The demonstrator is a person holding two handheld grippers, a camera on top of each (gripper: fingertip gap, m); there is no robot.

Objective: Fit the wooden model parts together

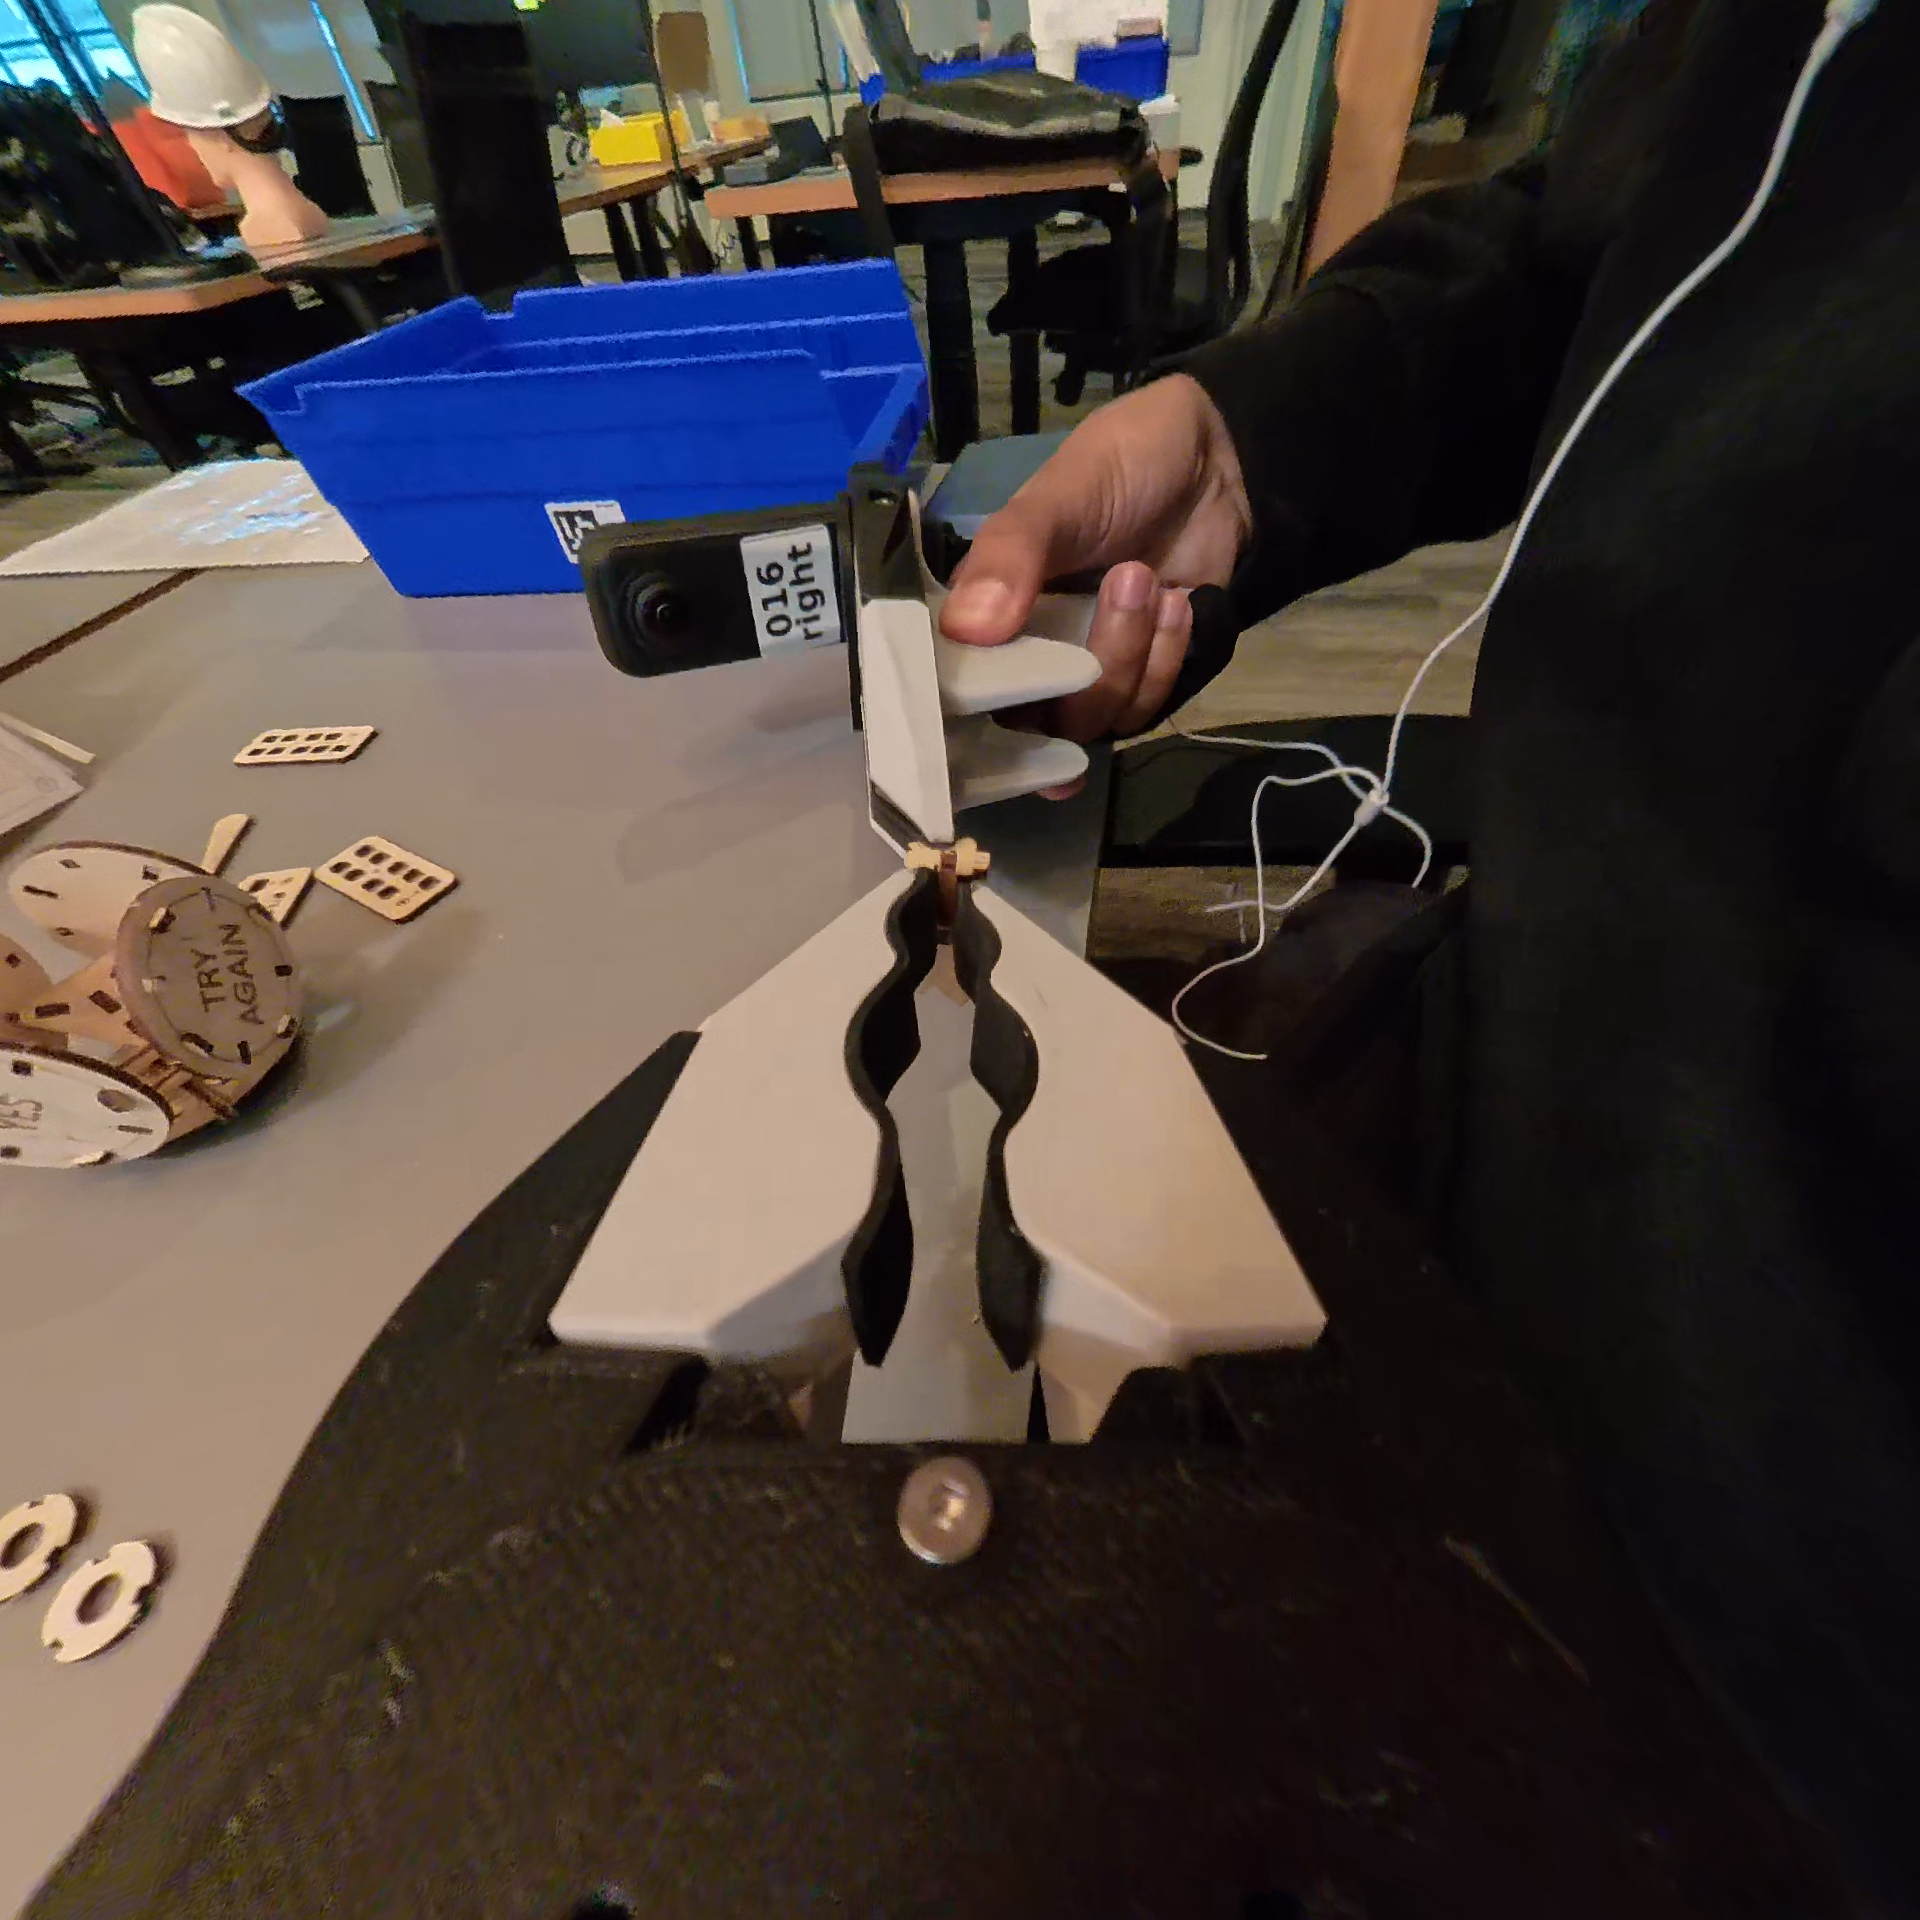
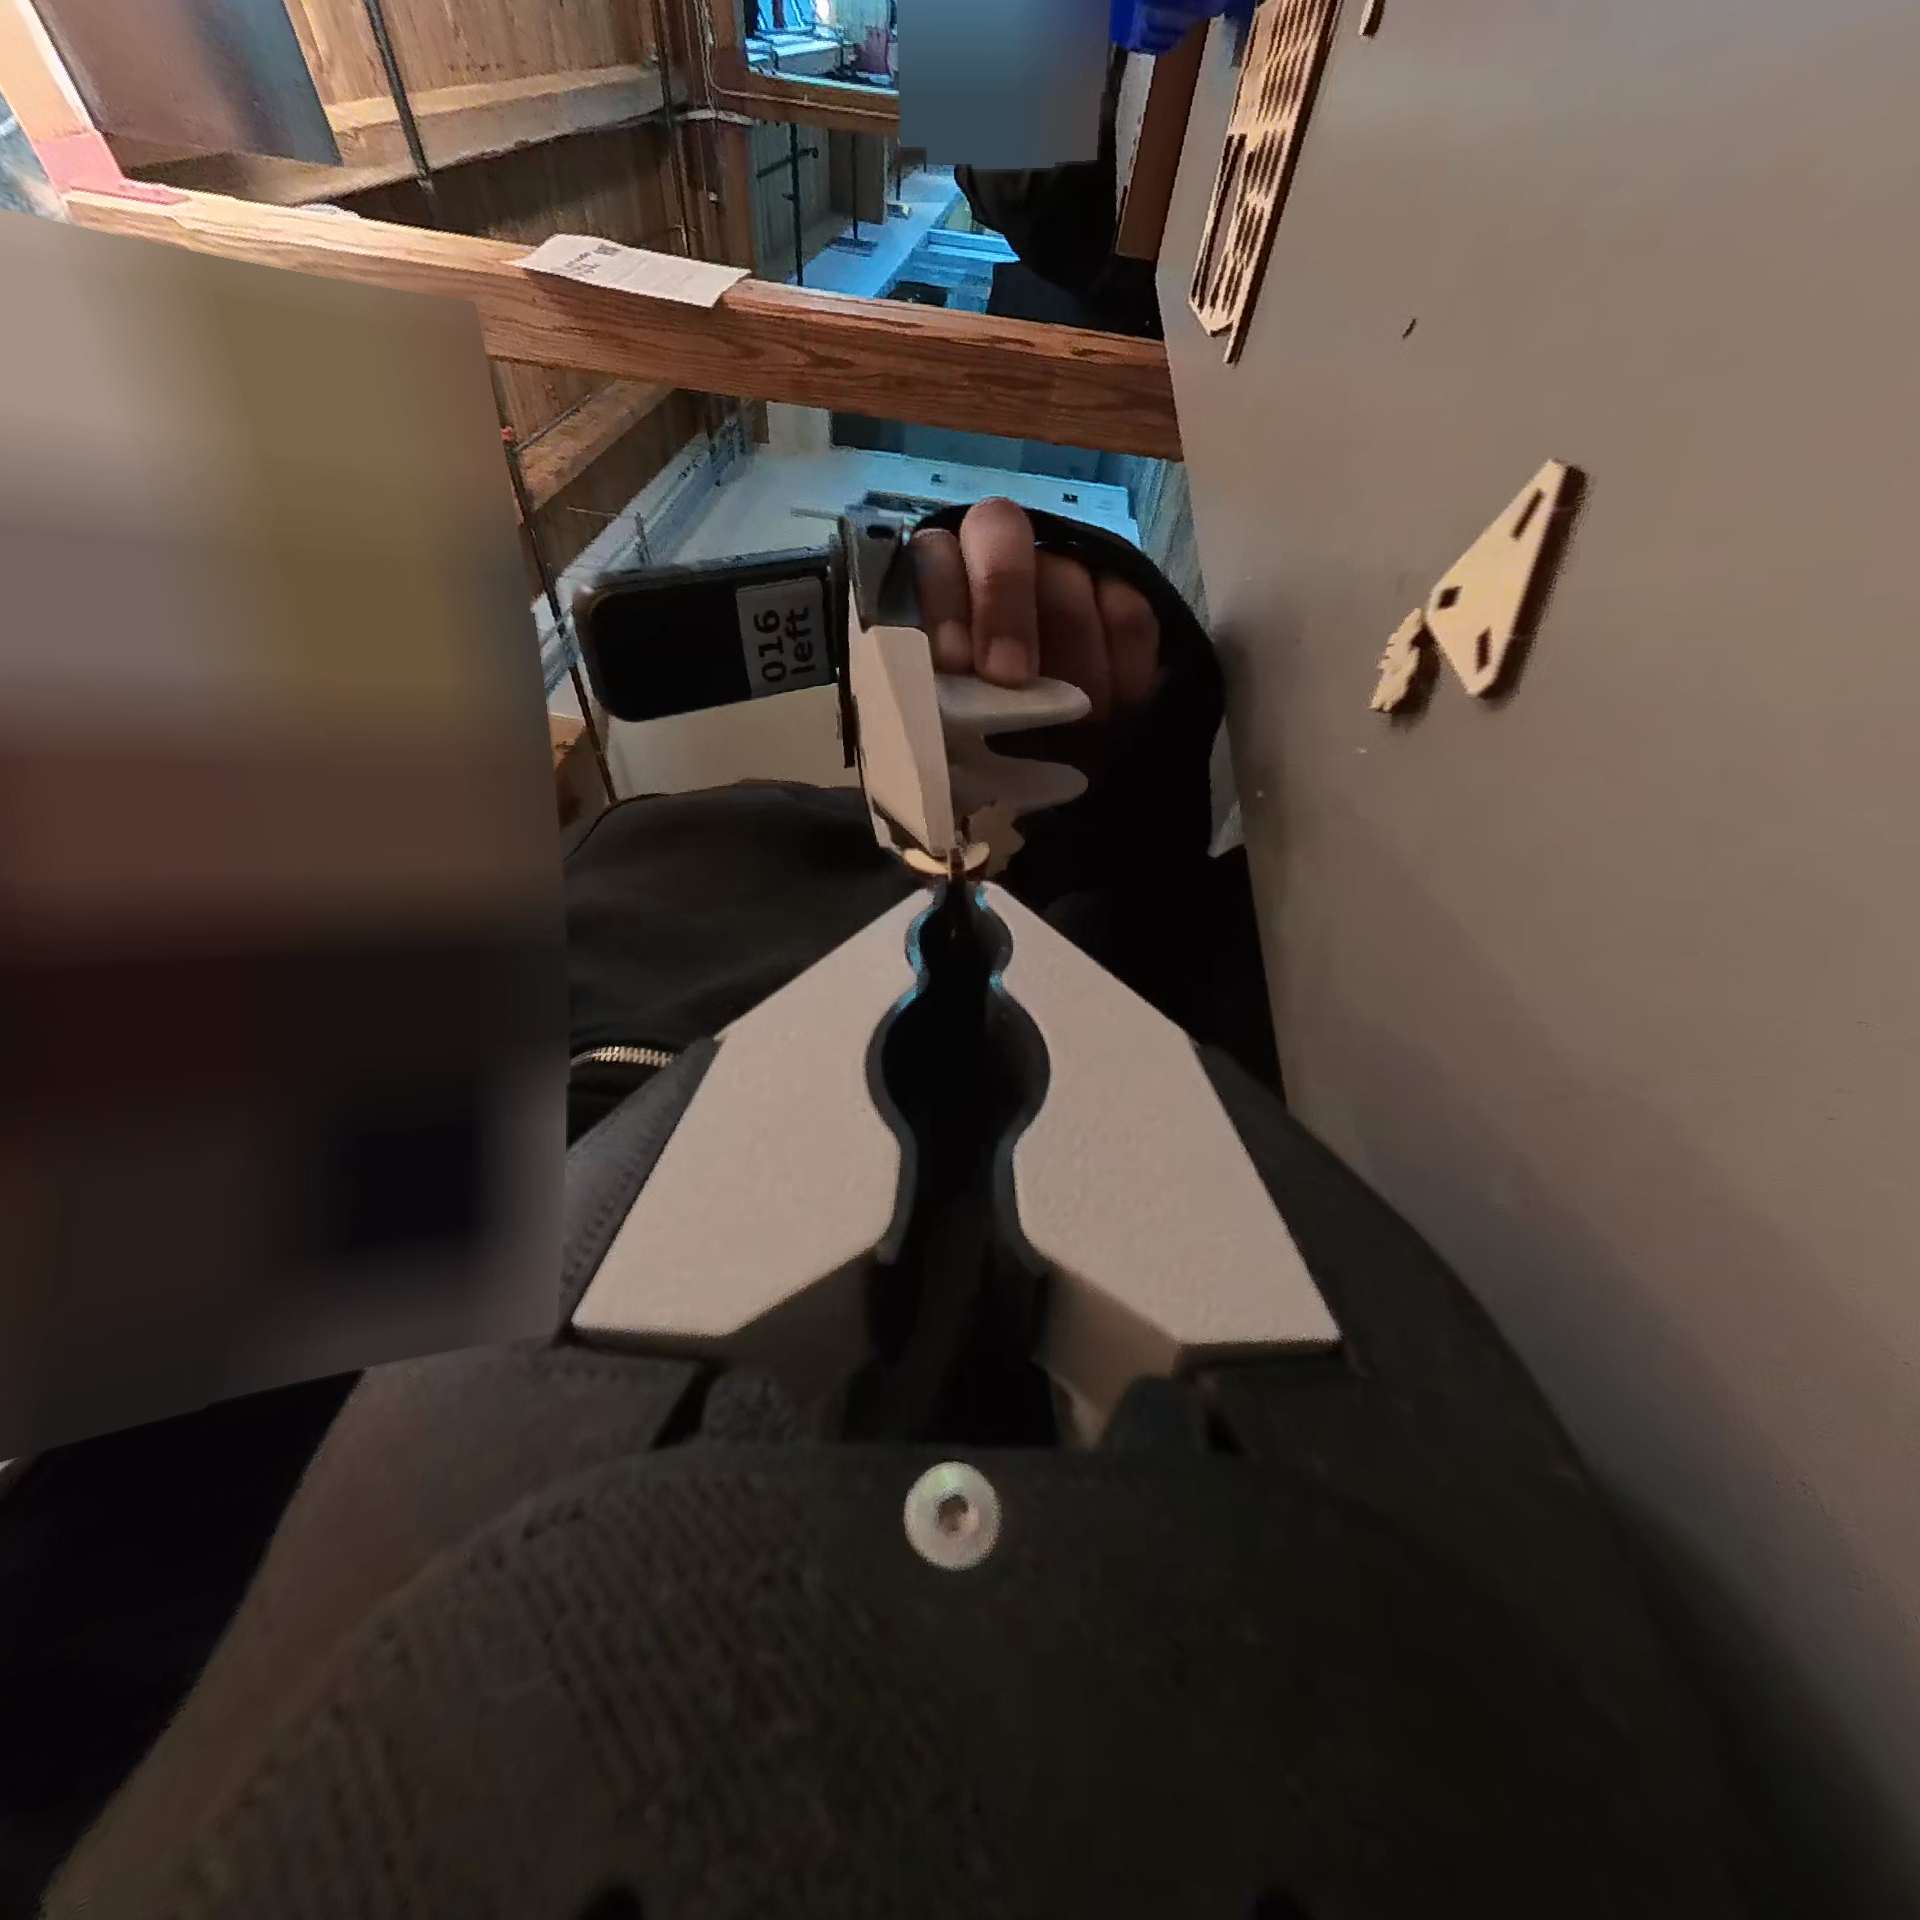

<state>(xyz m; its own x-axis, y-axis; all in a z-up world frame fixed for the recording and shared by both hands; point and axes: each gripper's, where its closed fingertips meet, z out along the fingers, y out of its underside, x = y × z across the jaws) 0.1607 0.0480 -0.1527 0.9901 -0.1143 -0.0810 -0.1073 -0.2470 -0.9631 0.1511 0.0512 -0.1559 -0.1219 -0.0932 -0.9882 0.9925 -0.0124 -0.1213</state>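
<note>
left hand-held gripper (image 1: 943, 883) pinches a thin wooden piece (image 1: 943, 902) | right hand-held gripper (image 2: 954, 891) pinches a small wooden piece (image 2: 951, 858) tip to tip (both off the bench (image 1: 623, 790)) | risk: a twist could drop them

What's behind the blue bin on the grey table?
Behind the blue bin, wooden-topped desks stand, one with a black bag, another a yellow box. The bin hides the floor and desk legs directly behind it.
</note>
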